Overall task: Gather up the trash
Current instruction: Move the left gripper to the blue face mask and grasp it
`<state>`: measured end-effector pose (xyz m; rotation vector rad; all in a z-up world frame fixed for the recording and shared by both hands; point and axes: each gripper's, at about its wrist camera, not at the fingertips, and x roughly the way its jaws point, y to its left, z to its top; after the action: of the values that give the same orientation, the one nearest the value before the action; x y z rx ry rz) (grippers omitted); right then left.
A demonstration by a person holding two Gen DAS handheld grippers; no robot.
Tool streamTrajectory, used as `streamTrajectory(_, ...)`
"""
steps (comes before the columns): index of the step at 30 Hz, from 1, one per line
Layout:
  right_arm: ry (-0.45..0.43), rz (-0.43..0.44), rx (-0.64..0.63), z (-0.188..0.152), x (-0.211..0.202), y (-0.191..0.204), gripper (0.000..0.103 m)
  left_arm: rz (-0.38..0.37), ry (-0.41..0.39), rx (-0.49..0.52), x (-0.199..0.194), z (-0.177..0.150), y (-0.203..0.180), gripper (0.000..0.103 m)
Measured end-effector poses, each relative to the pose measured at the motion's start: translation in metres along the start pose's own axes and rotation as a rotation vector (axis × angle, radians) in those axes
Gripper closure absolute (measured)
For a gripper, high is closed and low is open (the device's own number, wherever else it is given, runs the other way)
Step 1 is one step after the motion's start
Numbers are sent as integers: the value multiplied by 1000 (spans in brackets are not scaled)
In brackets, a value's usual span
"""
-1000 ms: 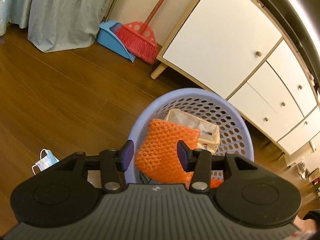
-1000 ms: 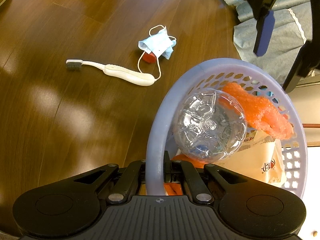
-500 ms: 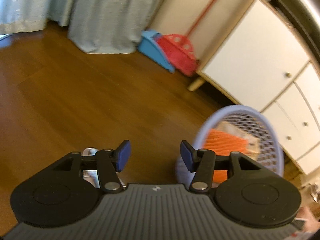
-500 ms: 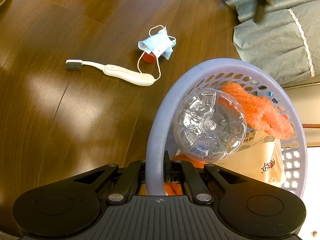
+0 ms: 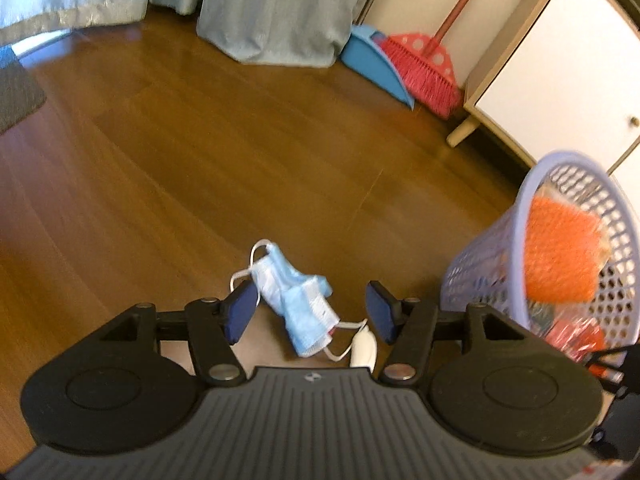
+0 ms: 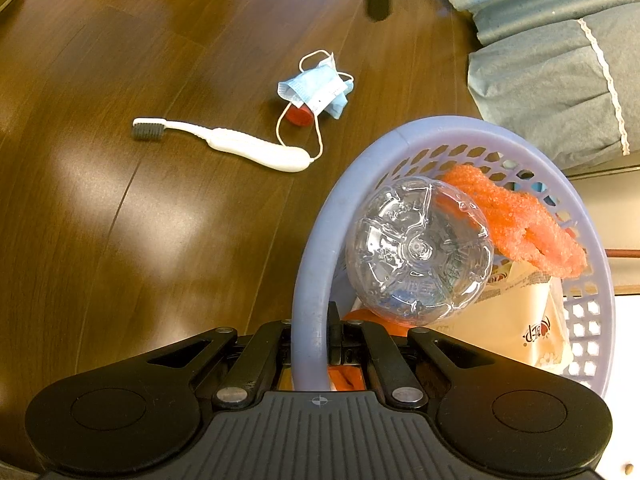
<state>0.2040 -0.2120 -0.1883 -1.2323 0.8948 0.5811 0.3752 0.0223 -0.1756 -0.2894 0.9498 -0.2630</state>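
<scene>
Left gripper: the left gripper hangs above the wooden floor with its blue-padded jaws spread wide and nothing between the pads; seen past them, the face mask lies in the gap on the boards below.

Right gripper: the right gripper is clamped on the near rim of the lavender basket, one finger outside the wall and one inside.

Face mask: a crumpled blue face mask lies on the floor, well apart from the basket on its far left side in the right wrist view; one white ear loop trails to the tail of the toothbrush.

Bottle cap: a small red cap sits tucked against the mask's edge, on the side facing the basket.

Toothbrush: a white toothbrush with dark bristles lies flat on the floor, its handle end nearer the basket than its head, close beside the mask.

Basket contents: a clear plastic bottle stands bottom-up against the near wall; behind it are orange bubble wrap and a cream printed packet.

Basket, left wrist view: the basket appears tilted at the right edge of the frame, blurred, with the orange wrap showing through the mouth.

Background: beyond the basket stand a white cabinet, a red broom and a blue dustpan; grey-blue curtains reach the floor.
</scene>
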Motion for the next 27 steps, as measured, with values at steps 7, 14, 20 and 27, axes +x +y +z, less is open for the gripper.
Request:
streamTrajectory(7, -1, -1, -4, -1, 0, 0, 103, -8, 41, 34, 29, -17, -1, 48)
streamTrajectory(14, -5, -2, -6, 0, 0, 0, 103, -2, 86, 65, 56, -28, -3, 51)
streamTrajectory(20, -6, 0, -5, -1, 0, -1, 103, -2, 107, 62, 72, -28, 3, 63)
streamTrajectory(27, -4, 2, -5, -1, 0, -2, 103, 12, 130, 71, 89, -24, 6, 64)
